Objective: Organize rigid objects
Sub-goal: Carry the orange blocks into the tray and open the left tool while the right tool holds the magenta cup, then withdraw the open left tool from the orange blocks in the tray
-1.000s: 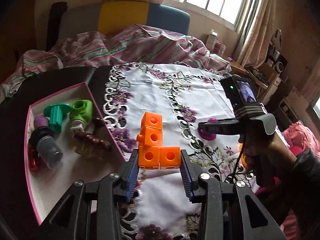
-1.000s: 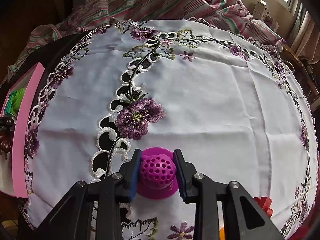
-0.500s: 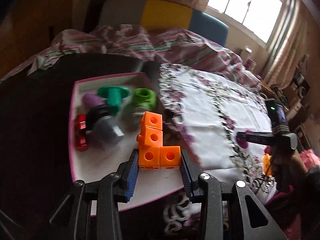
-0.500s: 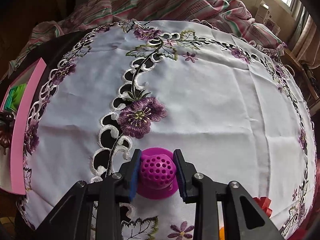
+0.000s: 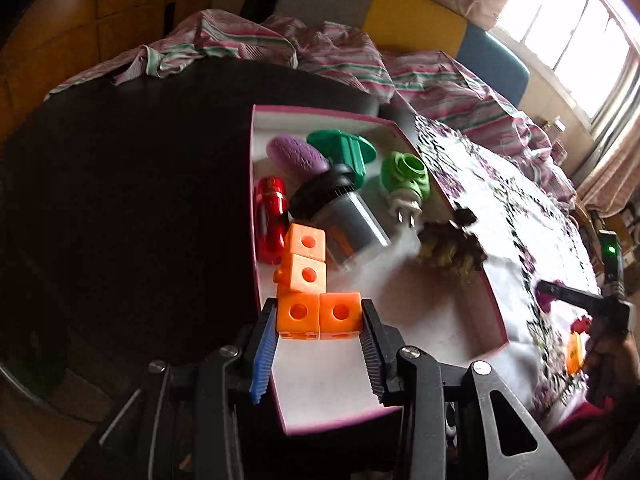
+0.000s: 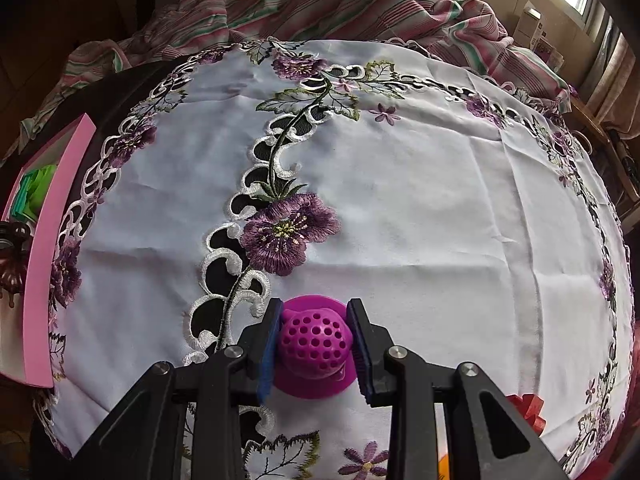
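Observation:
My left gripper (image 5: 319, 317) is shut on an L-shaped piece of orange cubes (image 5: 308, 280), held above the near part of a pink-rimmed white box (image 5: 494, 308). Inside the box lie a purple oval piece (image 5: 296, 156), a dark green flanged part (image 5: 344, 148), a light green plug (image 5: 406, 178), a red toy car (image 5: 271, 216), a black-capped jar (image 5: 340, 216) and a brown hair claw (image 5: 452, 246). My right gripper (image 6: 313, 340) is shut on a magenta perforated dome (image 6: 314, 344) resting on the embroidered white tablecloth (image 6: 420, 208).
The box's pink wall (image 6: 44, 248) stands at the left edge of the right wrist view. A small red piece (image 6: 528, 408) and an orange piece (image 5: 574, 354) lie on the cloth near the right hand (image 5: 608, 360). A striped blanket (image 6: 320, 4) lies behind the table; dark tabletop (image 5: 140, 200) left of the box.
My left gripper has carried the orange cubes leftward from over the tablecloth to above the box and has rolled. The right gripper and magenta dome have stayed put.

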{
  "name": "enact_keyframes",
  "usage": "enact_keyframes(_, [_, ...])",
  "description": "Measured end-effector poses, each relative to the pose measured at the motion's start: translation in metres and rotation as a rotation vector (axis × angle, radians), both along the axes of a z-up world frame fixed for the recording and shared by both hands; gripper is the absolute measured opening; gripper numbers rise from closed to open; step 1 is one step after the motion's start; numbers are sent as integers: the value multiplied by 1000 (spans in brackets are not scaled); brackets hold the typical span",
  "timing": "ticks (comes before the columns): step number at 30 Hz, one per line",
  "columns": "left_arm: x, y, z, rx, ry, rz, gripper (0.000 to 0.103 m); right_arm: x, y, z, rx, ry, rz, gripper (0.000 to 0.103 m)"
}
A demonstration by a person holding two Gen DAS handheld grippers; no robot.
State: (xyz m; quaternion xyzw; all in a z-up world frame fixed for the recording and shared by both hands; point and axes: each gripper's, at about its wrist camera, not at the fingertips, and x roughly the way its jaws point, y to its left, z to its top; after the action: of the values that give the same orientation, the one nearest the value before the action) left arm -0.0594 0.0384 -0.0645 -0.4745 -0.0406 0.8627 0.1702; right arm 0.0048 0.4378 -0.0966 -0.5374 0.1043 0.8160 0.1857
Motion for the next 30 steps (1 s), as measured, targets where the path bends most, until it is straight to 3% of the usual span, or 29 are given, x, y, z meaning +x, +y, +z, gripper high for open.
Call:
enact_keyframes(12, [-10, 11, -10, -78, 42, -11, 42, 0, 0, -1, 2, -2, 2, 32])
enact_keyframes(15, [-5, 9, -3, -71, 73, -5, 49, 0, 0, 0, 5, -2, 3, 32])
enact_keyframes(17, [0, 9, 3, -101, 111, 14, 59, 0, 0, 0, 7, -3, 4, 32])
enact_keyframes(30, [9, -7, 18, -139, 153, 76, 59, 1, -1, 2, 7, -1, 5, 32])
